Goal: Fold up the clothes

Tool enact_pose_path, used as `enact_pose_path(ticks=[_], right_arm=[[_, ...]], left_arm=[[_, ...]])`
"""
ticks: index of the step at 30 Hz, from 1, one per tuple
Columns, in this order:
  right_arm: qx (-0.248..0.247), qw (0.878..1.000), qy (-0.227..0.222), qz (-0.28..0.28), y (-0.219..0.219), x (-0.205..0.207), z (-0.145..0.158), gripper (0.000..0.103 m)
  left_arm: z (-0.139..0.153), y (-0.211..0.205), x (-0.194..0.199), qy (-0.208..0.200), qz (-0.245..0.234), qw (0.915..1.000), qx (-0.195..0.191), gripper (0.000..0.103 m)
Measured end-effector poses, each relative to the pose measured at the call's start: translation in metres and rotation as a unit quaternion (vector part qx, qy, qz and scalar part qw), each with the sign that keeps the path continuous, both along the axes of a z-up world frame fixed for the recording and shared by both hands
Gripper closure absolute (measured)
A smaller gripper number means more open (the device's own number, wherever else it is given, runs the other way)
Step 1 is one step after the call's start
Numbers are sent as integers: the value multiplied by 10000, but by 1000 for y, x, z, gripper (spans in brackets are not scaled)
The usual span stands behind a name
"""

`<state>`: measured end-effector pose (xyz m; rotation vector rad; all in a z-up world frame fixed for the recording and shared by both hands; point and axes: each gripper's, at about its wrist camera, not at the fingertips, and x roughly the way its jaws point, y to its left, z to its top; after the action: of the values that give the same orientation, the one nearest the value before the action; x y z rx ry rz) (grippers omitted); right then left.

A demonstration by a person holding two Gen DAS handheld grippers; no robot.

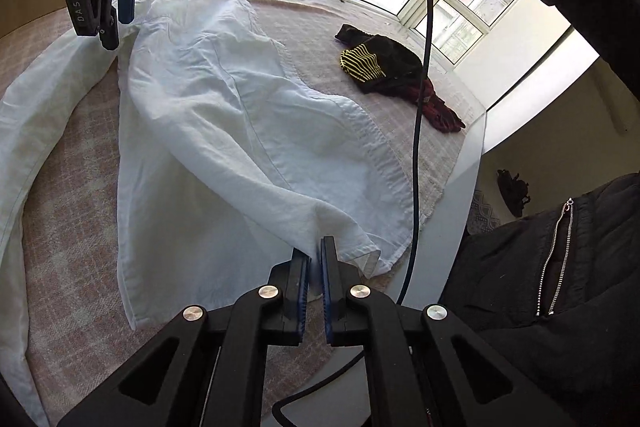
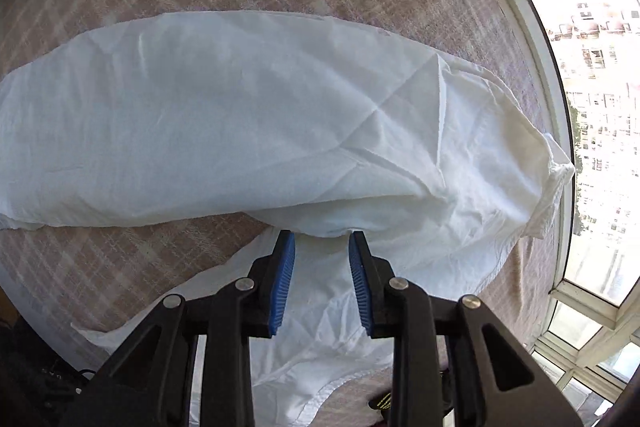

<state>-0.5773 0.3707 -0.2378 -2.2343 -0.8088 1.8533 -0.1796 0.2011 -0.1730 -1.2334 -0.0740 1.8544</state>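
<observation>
A white long-sleeved shirt [image 1: 224,99] lies spread on the pink checked bed cover [image 1: 72,227], collar toward the windows. My left gripper [image 1: 316,259] is at the near edge, shut on the end of a sleeve that is drawn across the shirt body. In the left wrist view my right gripper [image 1: 118,27] hovers over the far shoulder area, a hand around it. In its own view the right gripper [image 2: 322,241] is open, its blue pads [image 2: 284,279] apart just above a fold of the shirt [image 2: 280,115], with nothing between them.
A pile of dark clothes with a yellow-striped piece [image 1: 376,67] and a red garment [image 1: 438,105] lies at the far right of the bed. A black cable [image 1: 418,131] hangs across the view. The person's black zipped jacket [image 1: 552,267] is at right, beside the bed's white edge [image 1: 452,227]. Windows [image 2: 600,107] run behind.
</observation>
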Motion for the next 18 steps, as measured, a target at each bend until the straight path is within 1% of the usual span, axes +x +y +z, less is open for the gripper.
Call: enact_pose_path(ticks=[2, 3, 5, 6, 8, 10, 11, 12, 13, 14, 15, 18], right_arm=[[166, 9992, -125, 341, -7, -2, -9, 70], [230, 9986, -260, 395, -6, -2, -16, 66], [351, 9969, -515, 490, -5, -1, -28, 66], [390, 9963, -575, 513, -3, -1, -32, 66], [327, 9969, -515, 504, 2, -2, -32, 66], [135, 9988, -360, 292, 8, -6, -24, 69], [70, 9996, -265, 120, 12, -7, -19, 78], [65, 9997, -133, -184, 17, -9, -12, 87], [80, 9986, 16, -529, 23, -9, -4, 90], [131, 9951, 197, -957, 29, -9, 6, 93], [136, 9911, 366, -1276, 34, -10, 14, 93], [-133, 9842, 798, -1576, 43, -15, 31, 95]], left_arm=[[0, 0, 1, -4, 11, 10000, 9, 99], [0, 0, 1, 2, 32, 10000, -1, 99], [0, 0, 2, 9, 68, 10000, -10, 99], [0, 0, 2, 3, 93, 10000, -3, 99], [0, 0, 2, -7, 137, 9999, 6, 99], [0, 1, 4, -4, 137, 9999, 1, 99], [0, 2, 5, -13, 125, 9999, 10, 99], [0, 2, 5, -19, 112, 9999, 18, 99], [0, 3, 6, -17, 96, 10000, 14, 99], [1, 4, 7, -10, 80, 10000, 3, 99], [1, 5, 8, -3, 69, 10000, 14, 99], [2, 6, 9, -7, 40, 10000, 39, 99]])
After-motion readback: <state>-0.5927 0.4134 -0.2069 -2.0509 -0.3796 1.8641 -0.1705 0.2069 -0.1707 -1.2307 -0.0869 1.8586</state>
